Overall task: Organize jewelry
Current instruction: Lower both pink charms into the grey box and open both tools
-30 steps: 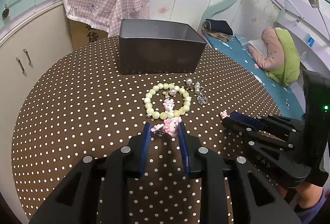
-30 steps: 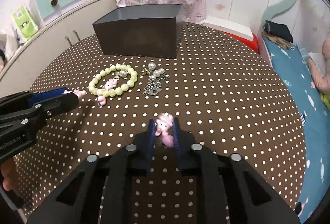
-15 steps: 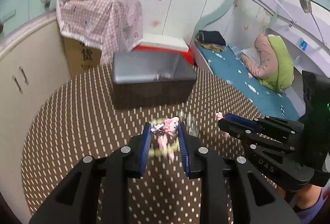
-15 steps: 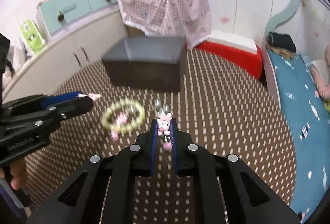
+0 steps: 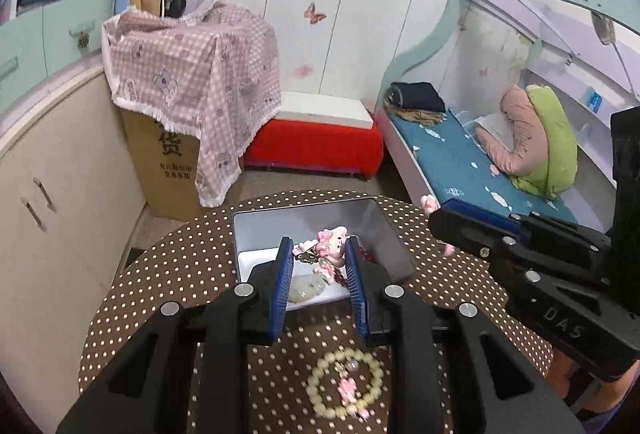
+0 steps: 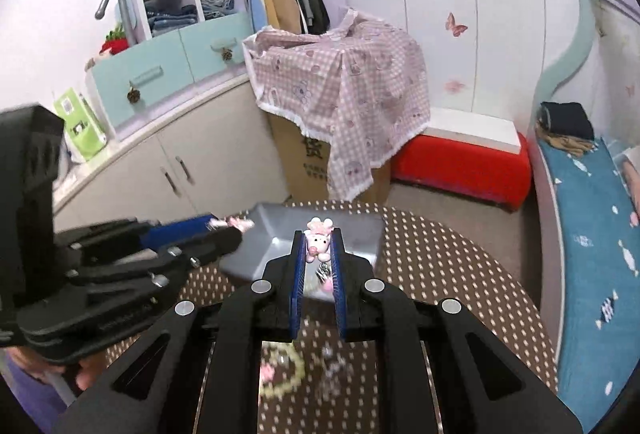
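Left gripper (image 5: 320, 254): its blue pads are closed on a pink cartoon charm (image 5: 331, 246), with a small metal clasp showing at the charm's left side. The charm hangs between the fingertips above the open grey box (image 5: 248, 230). Pale items and a dark red one lie on the white floor of the box; they are too blurred to identify.

Right gripper (image 6: 318, 248): the jaws stand narrow and are clamped on a second pink charm (image 6: 318, 240), its head rising above the pad tips and a small metal piece dangling below. This gripper also sits over the near side of the box. In the left wrist view the right gripper enters from the right, a bit of pink showing at its tip.

The box stands at the far side of a round table covered in a brown cloth with white dots (image 5: 192, 258). On the cloth, nearer than the box and below the left gripper's body, lies a pale green bead bracelet (image 5: 346, 382) with a pearl and a small pink charm inside its ring. The right wrist view shows the bracelet blurred, with further small silvery pieces (image 6: 334, 366) just beside it.

Beyond the table: a cardboard carton under pink checked fabric (image 5: 192, 62), a red bench (image 5: 316, 142), and a bed with a blue sheet (image 5: 460, 162).
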The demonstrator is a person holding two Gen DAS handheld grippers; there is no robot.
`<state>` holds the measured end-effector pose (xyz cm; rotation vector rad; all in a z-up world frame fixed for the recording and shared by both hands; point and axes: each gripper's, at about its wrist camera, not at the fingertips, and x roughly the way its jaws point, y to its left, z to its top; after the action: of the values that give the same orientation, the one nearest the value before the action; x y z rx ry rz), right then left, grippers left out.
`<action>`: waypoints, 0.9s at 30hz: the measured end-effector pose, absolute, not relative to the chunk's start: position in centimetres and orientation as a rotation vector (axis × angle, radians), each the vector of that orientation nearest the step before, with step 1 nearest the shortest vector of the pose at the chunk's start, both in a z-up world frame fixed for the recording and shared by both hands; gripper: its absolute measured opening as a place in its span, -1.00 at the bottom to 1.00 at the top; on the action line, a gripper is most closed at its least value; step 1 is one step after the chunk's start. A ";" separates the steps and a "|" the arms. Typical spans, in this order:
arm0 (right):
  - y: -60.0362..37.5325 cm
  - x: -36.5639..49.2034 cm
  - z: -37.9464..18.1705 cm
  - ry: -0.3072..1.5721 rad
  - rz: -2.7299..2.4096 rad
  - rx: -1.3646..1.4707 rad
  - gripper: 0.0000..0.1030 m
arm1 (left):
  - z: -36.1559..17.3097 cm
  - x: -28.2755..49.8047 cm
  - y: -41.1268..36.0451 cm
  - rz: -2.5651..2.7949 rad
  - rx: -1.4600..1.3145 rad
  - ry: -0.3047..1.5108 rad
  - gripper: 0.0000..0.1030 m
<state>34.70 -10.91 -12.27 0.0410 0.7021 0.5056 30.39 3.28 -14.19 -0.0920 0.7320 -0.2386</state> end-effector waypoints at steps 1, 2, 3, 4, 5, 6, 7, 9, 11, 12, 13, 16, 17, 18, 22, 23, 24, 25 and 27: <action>-10.7 35.3 -12.5 0.708 0.510 0.049 -0.75 | -14.4 30.9 3.4 -0.240 -0.090 0.740 -0.52; -10.6 35.8 -12.8 0.716 0.513 0.053 -0.75 | -14.7 31.4 3.4 -0.237 -0.085 0.748 -0.52; -10.4 36.3 -13.0 0.726 0.514 0.053 -0.75 | -15.0 31.9 3.5 -0.227 -0.084 0.759 -0.52; -10.2 36.8 -13.4 0.733 0.514 0.053 -0.75 | -15.3 32.3 3.6 -0.227 -0.087 0.769 -0.52; -10.0 37.2 -13.7 0.743 0.515 0.053 -0.75 | -15.7 32.8 3.7 -0.233 -0.096 0.783 -0.52; -9.8 37.3 -14.0 0.749 0.517 0.054 -0.75 | -16.0 32.9 3.7 -0.230 -0.096 0.787 -0.52; -9.6 37.6 -14.4 0.757 0.519 0.054 -0.75 | -16.2 33.1 3.7 -0.229 -0.092 0.792 -0.52; -9.2 38.0 -15.0 0.772 0.519 0.050 -0.75 | -16.7 33.4 3.7 -0.231 -0.094 0.801 -0.52; -8.9 38.5 -15.8 0.790 0.522 0.050 -0.75 | -17.2 33.7 3.5 -0.233 -0.089 0.813 -0.52; -8.8 38.6 -16.1 0.796 0.520 0.047 -0.75 | -17.3 33.8 3.4 -0.232 -0.085 0.816 -0.52; -8.7 38.7 -16.5 0.804 0.520 0.048 -0.75 | -17.5 33.9 3.4 -0.231 -0.081 0.820 -0.52; -8.7 38.8 -17.4 0.822 0.514 0.050 -0.75 | -17.8 34.0 3.5 -0.222 -0.082 0.823 -0.50; -8.7 38.9 -17.6 0.826 0.512 0.050 -0.75 | -17.8 34.0 3.4 -0.221 -0.079 0.822 -0.51; -8.8 38.9 -17.8 0.828 0.510 0.050 -0.75 | -17.8 34.0 3.4 -0.217 -0.081 0.821 -0.51; -9.1 38.6 -18.2 0.837 0.507 0.056 -0.75 | -17.9 34.1 3.6 -0.209 -0.092 0.823 -0.48; -9.1 38.6 -18.3 0.838 0.507 0.057 -0.75 | -17.9 34.1 3.5 -0.206 -0.091 0.822 -0.35; -9.1 38.5 -18.3 0.838 0.506 0.057 -0.75 | -17.8 34.0 3.5 -0.198 -0.085 0.818 -0.30; -9.1 38.5 -18.3 0.839 0.506 0.057 -0.75 | -17.8 33.9 3.5 -0.196 -0.083 0.814 -0.28; -9.1 38.5 -18.4 0.842 0.504 0.059 -0.75 | -17.8 33.8 3.5 -0.200 -0.085 0.817 -0.28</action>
<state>38.49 -9.13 -18.36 0.0591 0.8417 0.5039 33.76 3.50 -17.78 -0.0851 0.8169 -0.1998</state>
